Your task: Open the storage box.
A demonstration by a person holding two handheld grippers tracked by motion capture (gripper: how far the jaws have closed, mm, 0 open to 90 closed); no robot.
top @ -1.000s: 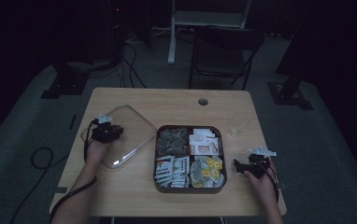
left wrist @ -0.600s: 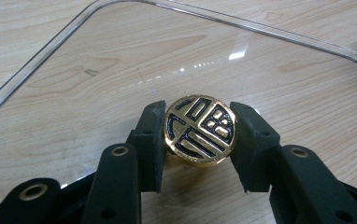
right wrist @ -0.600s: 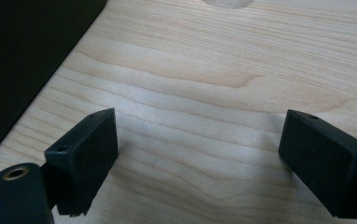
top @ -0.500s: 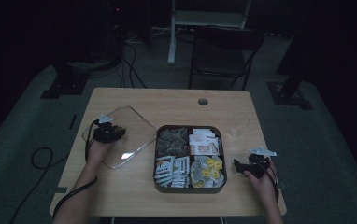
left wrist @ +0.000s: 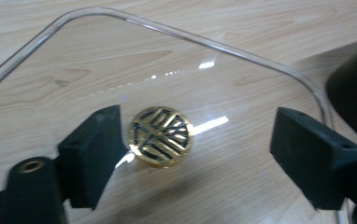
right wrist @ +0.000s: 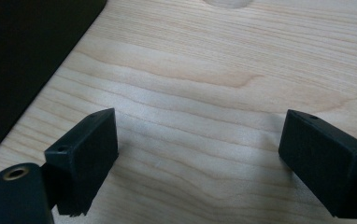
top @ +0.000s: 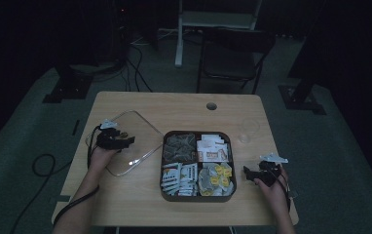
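A clear, rounded-square lid (top: 138, 127) lies flat on the wooden table, left of the tray. My left gripper (top: 125, 141) hovers over it. In the left gripper view the lid (left wrist: 120, 60) carries a round gold knob (left wrist: 160, 136), which sits between the jaws of the left gripper (left wrist: 200, 119). Those jaws have just been opening; the knob is close by the left one and far from the right one, so nothing is gripped. My right gripper (top: 248, 171) rests near the table's right edge, and the right gripper view shows the right gripper (right wrist: 200, 121) open over bare wood.
A dark square tray (top: 197, 199) in the middle of the table has compartments filled with several tea bags and sachets. A clear glass (top: 248, 129) stands to its upper right. The table has a cable hole (top: 211, 106) near its far edge, and a chair (top: 232, 53) stands beyond.
The left gripper's jaws have spread apart over the lid's knob, and the lid lies where it was. The right hand has not moved.
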